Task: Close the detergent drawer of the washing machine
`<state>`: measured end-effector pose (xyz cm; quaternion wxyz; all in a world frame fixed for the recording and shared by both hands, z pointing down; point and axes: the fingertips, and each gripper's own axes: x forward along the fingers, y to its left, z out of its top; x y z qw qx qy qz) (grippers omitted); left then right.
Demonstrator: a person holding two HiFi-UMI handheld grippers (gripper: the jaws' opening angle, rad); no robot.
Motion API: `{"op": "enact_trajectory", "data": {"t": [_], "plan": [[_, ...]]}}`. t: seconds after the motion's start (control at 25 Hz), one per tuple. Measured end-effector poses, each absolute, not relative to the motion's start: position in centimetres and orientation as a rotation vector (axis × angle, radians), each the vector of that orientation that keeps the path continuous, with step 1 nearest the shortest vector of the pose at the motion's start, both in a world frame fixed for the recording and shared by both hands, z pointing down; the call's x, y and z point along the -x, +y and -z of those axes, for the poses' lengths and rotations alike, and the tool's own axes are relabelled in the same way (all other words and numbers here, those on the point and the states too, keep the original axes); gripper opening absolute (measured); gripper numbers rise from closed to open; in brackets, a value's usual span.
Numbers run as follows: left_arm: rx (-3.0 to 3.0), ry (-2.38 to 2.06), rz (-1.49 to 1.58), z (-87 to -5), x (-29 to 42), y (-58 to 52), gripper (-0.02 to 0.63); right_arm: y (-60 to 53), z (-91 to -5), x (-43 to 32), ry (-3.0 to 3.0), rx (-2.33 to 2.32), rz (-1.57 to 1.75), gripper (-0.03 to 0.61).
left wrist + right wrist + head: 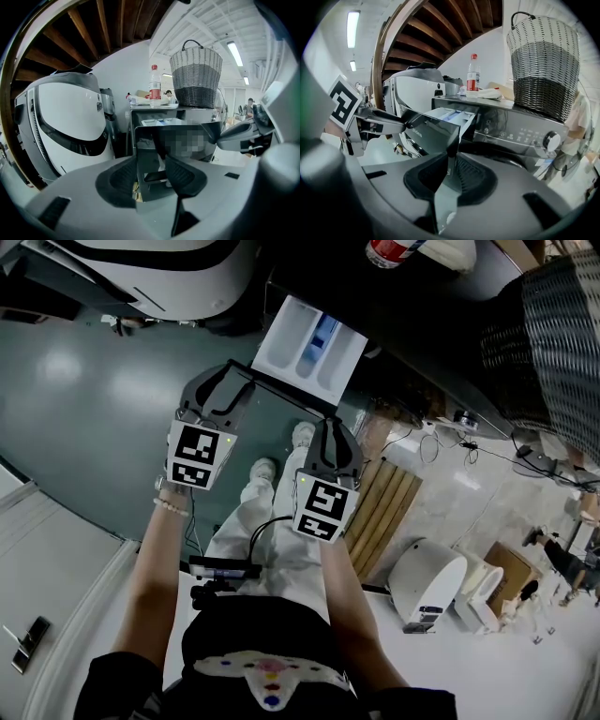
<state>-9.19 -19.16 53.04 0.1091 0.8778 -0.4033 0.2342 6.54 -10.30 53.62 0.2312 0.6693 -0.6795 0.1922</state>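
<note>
Grey-green floor (pixel 84 399) under a wooden stair, with a dark front-loading washing machine (pixel 520 133) at the far side. On top of it stand a woven basket (pixel 543 65) on the right and a red-capped bottle (pixel 473 75) further left. A bulky white machine (pixel 70 126) stands to its left.

The detergent drawer (pixel 309 341) is pulled well out from the upper left of the washing machine, white compartments open to view, a blue insert in the middle one. Its dark front panel faces the person.

The left gripper (pixel 151 176) is at the left end of that panel. Its jaws are wide apart and the panel's left part shows in the gap. Can't tell whether the pads touch it.

The right gripper (pixel 449 173) is at the panel's right end. Its jaws are narrow, with the thin edge of the panel running down between the pads, clamped on it.

Both grippers tilt downward toward the drawer, marker cubes facing up in the head view. The person's white trousers and shoes show below, between the arms.
</note>
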Motion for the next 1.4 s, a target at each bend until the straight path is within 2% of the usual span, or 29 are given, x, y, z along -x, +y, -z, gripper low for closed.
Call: {"op": "enact_trajectory", "data": {"t": [1.08, 1.4], "plan": [[-2.531, -1.322, -0.718, -52.7, 6.6, -24.3, 0.193, -16.0, -53.3, -9.3, -1.936, -1.771, -0.502, 0.061], [-2.484, -1.401, -0.703, -52.5, 5.6, -26.5, 0.17, -18.3, -53.1, -10.2, -1.955, -1.763, -0.504, 0.06]]}}
